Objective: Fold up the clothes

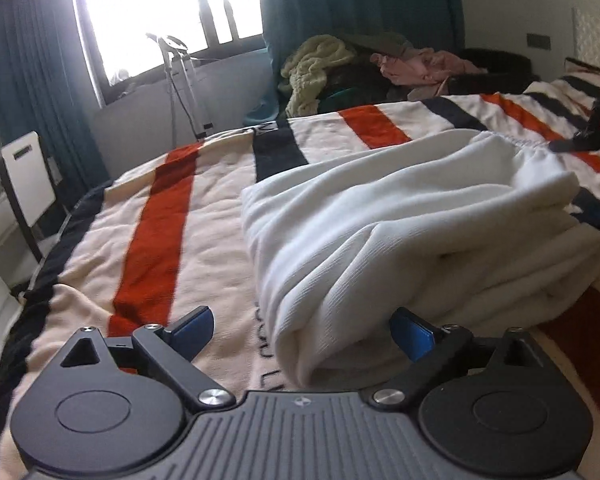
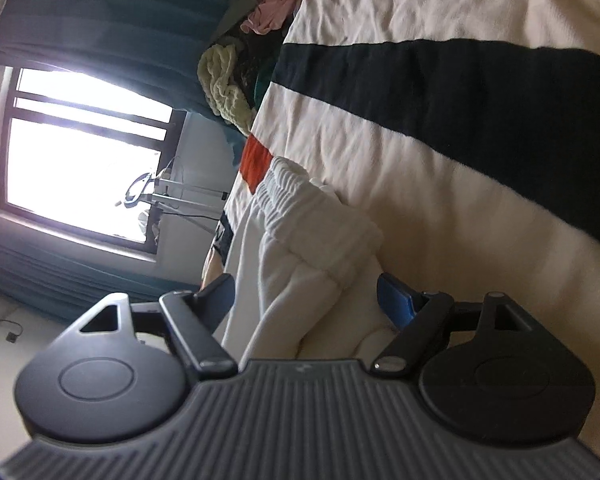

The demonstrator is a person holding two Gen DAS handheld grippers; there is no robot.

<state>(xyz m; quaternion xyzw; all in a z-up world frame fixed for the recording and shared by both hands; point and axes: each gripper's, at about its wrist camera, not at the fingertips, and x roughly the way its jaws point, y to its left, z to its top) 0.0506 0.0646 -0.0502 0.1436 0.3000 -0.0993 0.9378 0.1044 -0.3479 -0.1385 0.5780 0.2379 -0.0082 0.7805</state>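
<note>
A white garment (image 1: 400,220) lies bunched in loose folds on the striped bedspread (image 1: 172,216). My left gripper (image 1: 303,332) is open at its near end. A fold of the cloth reaches in between the jaws, close to the right blue pad (image 1: 414,334), while the left pad (image 1: 192,330) is clear of it. The right gripper (image 2: 308,300), rolled onto its side, is open around the garment's ribbed waistband (image 2: 320,236); the cloth fills most of the gap and looks unpinched. In the left wrist view the right gripper (image 1: 584,136) is a dark shape at the garment's far end.
A pile of other clothes (image 1: 340,68), yellow-green, pink and dark, sits past the bed's far edge beside teal curtains (image 1: 340,0). A bright window (image 1: 160,12) with a metal stand (image 1: 180,80) below it is at the back left. A chair (image 1: 26,176) stands left of the bed.
</note>
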